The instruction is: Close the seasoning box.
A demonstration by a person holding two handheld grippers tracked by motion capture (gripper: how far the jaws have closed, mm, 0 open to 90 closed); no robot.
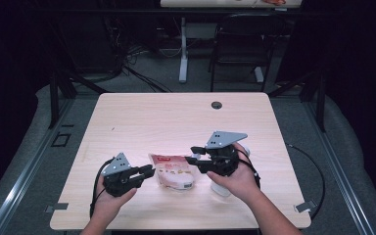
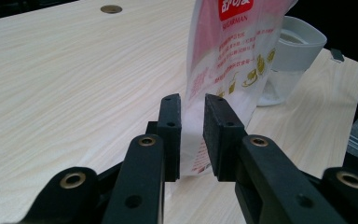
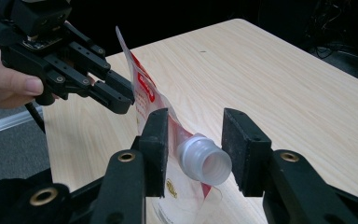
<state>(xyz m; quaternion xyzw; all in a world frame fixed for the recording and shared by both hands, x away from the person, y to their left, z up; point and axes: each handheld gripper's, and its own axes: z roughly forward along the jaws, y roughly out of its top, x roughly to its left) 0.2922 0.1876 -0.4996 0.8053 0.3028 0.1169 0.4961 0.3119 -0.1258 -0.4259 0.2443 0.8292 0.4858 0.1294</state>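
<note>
A white and red spouted pouch (image 1: 174, 171) sits at the table's near middle, between my two grippers. My left gripper (image 1: 151, 171) is shut on one edge of the pouch (image 2: 223, 60), and its jaws (image 2: 192, 126) pinch the film. That gripper (image 3: 126, 100) also appears in the right gripper view, holding the pouch (image 3: 144, 93) up on edge. My right gripper (image 1: 192, 159) comes in from the right. It (image 3: 193, 140) is open, with the translucent spout (image 3: 204, 161) between its pads.
A clear container with a pale rim (image 2: 293, 51) stands just behind the pouch, mostly under the right hand (image 1: 223, 190). The table (image 1: 142, 117) has a cable hole (image 1: 217, 105) at its far edge. A chair (image 1: 240, 44) stands beyond.
</note>
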